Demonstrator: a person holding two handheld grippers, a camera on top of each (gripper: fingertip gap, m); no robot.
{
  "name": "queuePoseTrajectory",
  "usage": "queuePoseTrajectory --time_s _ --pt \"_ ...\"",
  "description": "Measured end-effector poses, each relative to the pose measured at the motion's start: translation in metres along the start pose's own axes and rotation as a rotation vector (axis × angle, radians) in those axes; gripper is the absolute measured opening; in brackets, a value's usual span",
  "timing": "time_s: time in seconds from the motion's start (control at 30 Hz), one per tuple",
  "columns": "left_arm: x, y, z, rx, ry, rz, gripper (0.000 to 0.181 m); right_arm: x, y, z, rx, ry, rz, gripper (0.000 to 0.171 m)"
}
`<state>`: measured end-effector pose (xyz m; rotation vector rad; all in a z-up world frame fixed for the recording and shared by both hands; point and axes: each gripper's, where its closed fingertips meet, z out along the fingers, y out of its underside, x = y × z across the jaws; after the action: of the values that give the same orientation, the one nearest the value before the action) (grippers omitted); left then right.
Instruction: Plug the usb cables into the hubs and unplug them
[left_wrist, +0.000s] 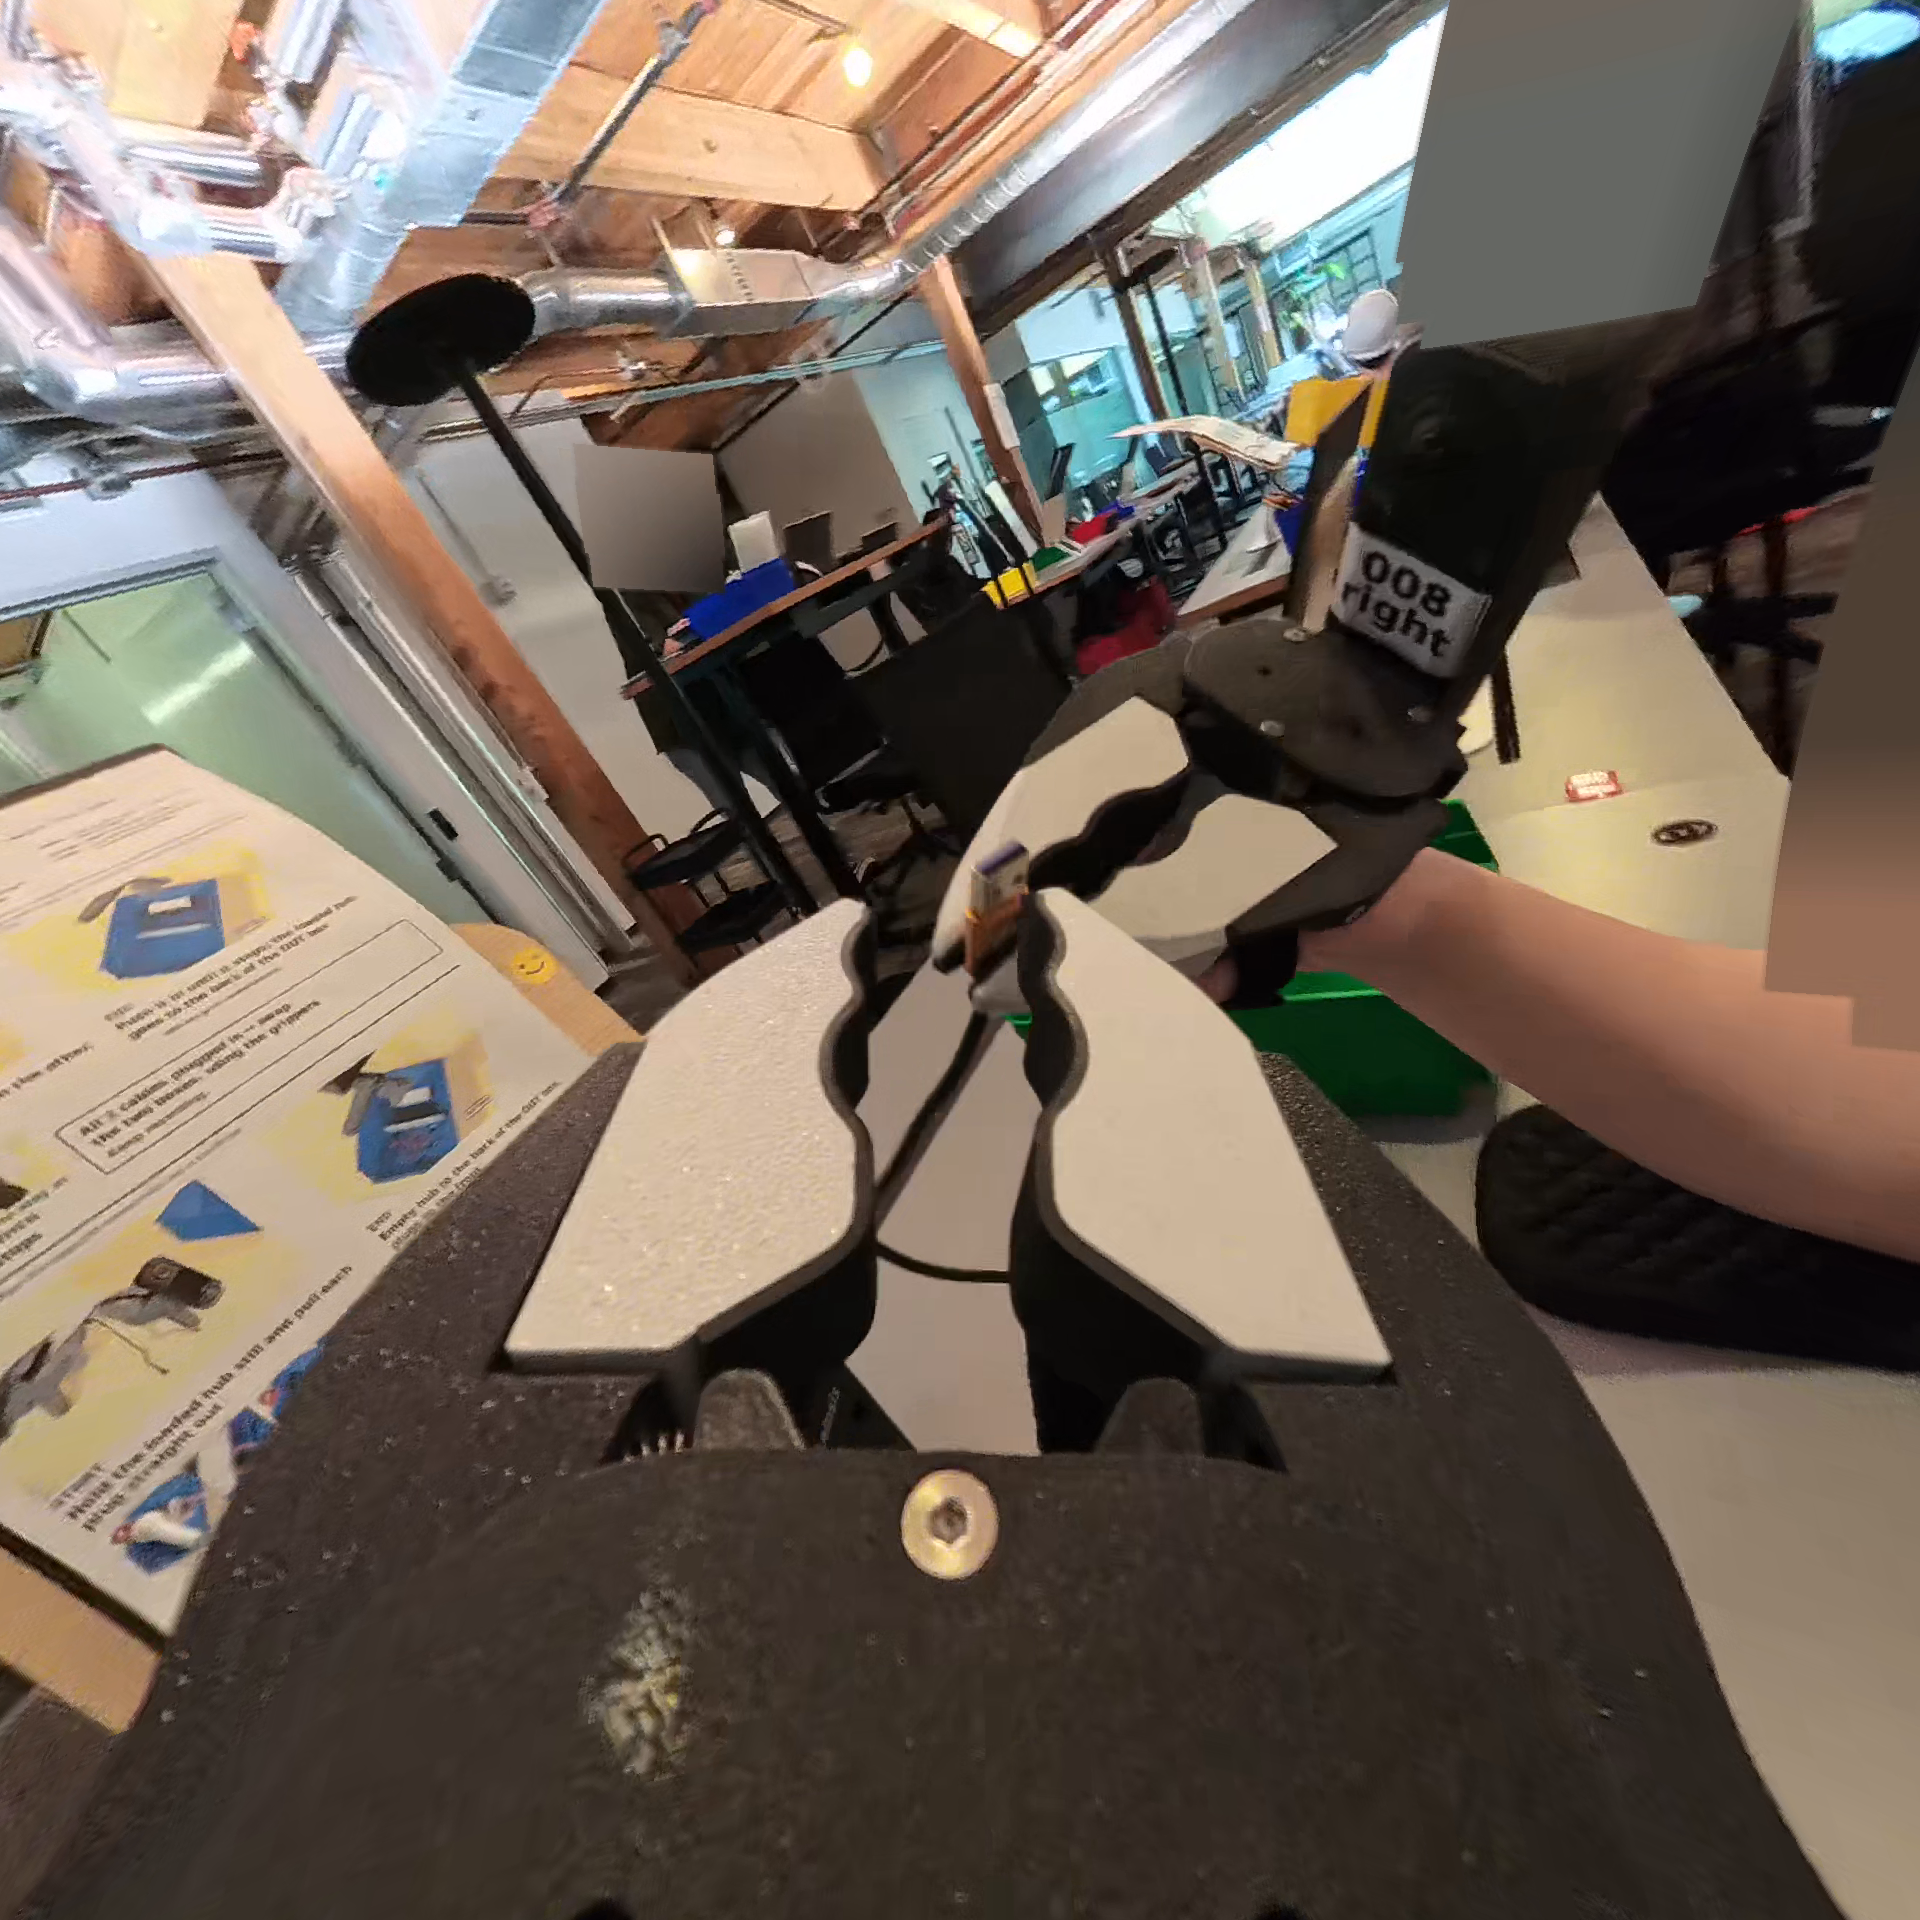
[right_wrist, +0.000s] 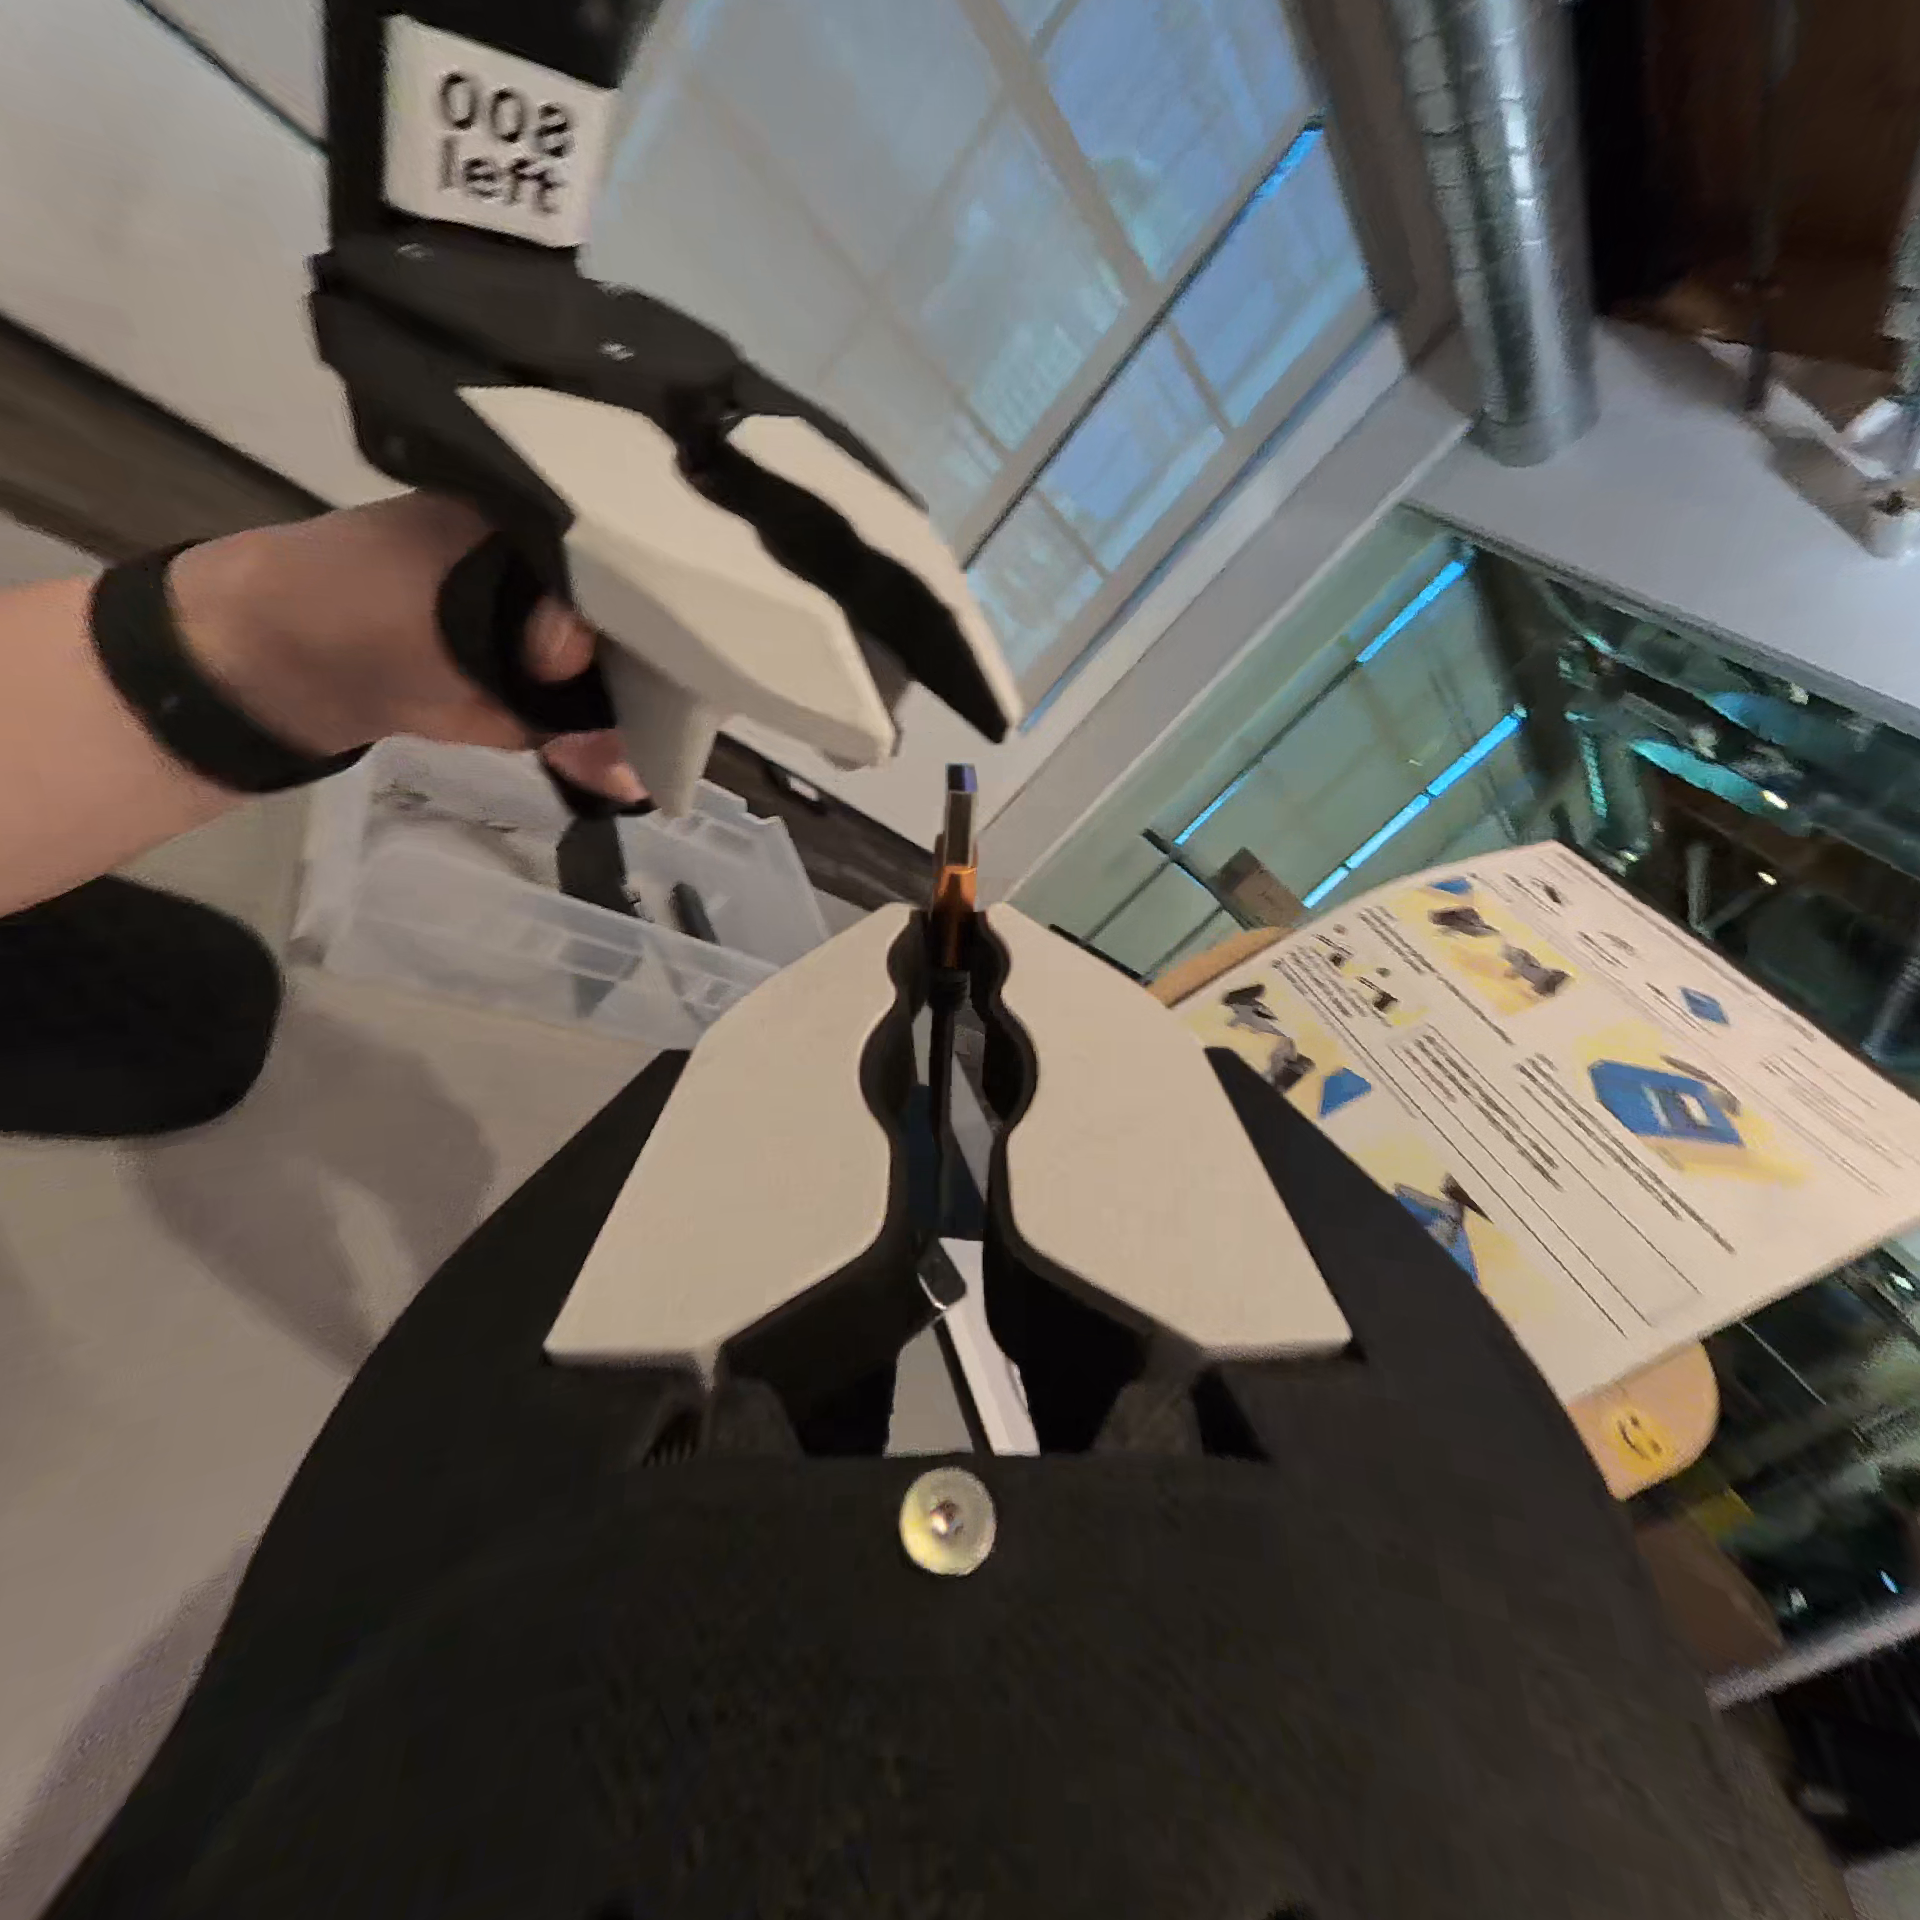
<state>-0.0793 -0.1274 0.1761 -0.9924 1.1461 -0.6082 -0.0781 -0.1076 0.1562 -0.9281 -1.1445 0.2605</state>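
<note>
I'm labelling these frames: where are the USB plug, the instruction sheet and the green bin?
USB plug (right_wrist: 957, 831), right wrist view, metal end.
Instruction sheet (right_wrist: 1621, 1060), right wrist view, printed face.
Green bin (left_wrist: 1340, 1039), left wrist view, side wall.

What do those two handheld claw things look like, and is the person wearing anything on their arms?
Each claw has a matte black, grainy body with a silver screw in its middle and two pale grey fingers with wavy black inner edges. The left claw and the right claw each carry a white label on a black upright block, with a black trigger loop below. The left wrist wears a black band; the forearms are bare of sleeves.
</note>
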Motion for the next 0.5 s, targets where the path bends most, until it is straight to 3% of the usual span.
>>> queuePoseTrajectory --time_s 0.2,0.5 --pt "0.011 0.022 -0.003 -0.148 0.036 0.165 0.022 -0.018 0.008 0.004 -0.082 -0.073 -0.111 0.008" --pt "0.011 0.022 0.008 -0.147 0.057 -0.028 0.021 -0.011 0.013 0.004 -0.146 -0.004 -0.197 0.008"
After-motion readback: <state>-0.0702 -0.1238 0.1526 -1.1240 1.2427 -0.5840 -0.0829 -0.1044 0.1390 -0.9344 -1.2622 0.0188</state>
